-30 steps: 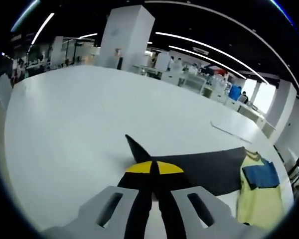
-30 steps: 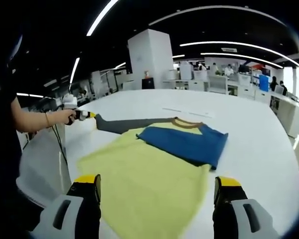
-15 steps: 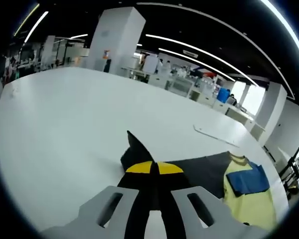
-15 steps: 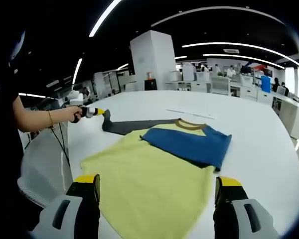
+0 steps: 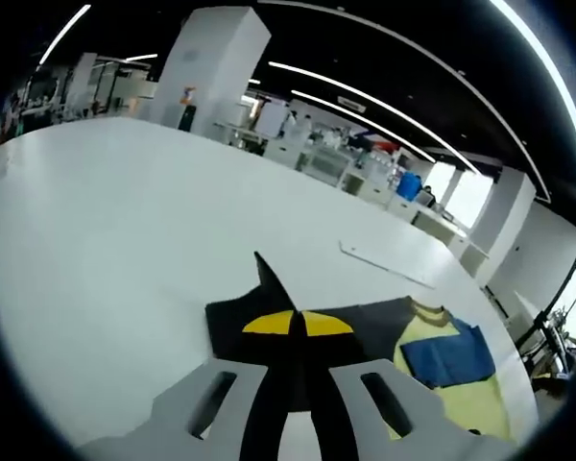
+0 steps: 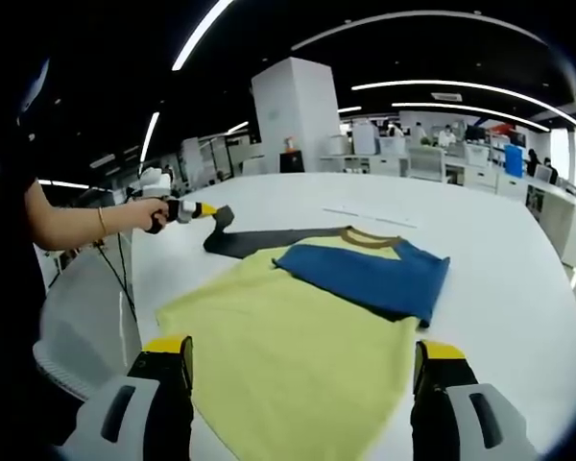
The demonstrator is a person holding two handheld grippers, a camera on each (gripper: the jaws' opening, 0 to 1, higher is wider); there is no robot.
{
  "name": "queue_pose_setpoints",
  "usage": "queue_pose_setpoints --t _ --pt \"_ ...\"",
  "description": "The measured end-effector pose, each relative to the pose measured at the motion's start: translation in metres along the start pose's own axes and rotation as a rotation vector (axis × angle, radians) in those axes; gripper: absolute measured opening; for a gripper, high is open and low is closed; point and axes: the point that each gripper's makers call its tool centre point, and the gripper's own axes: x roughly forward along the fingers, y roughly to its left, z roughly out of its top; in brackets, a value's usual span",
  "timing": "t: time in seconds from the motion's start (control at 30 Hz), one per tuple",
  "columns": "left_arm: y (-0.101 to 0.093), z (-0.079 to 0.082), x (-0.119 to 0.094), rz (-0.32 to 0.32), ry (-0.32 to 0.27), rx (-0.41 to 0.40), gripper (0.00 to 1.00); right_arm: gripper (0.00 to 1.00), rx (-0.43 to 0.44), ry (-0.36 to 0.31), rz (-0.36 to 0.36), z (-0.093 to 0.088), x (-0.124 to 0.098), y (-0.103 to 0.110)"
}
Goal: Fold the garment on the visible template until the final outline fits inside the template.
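The garment (image 6: 298,336), yellow-bodied, lies flat on the white desk (image 6: 499,240), its blue sleeve (image 6: 370,279) folded across the chest. The left tool (image 5: 289,324) has its jaws pressed together on the dark grey sleeve (image 6: 254,240), lifting the cuff off the desk. The right tool (image 6: 302,360) hangs over the near hem, jaws spread wide and holding nothing

The left gripper view is taken close over the dark sleeve (image 5: 346,322), facing across the worktop (image 5: 125,221). The right gripper view is set further back, the garment (image 6: 298,336) shared from 6 o'clock.
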Motion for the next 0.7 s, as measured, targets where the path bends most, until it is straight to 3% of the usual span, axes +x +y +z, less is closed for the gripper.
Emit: queue_pose_setpoints --t 0.7 --pt "-0.057 -0.01 0.023 -0.116 0.027 0.016 0.0 0.94 -0.002 0.016 0.009 -0.003 -0.001 0.006"
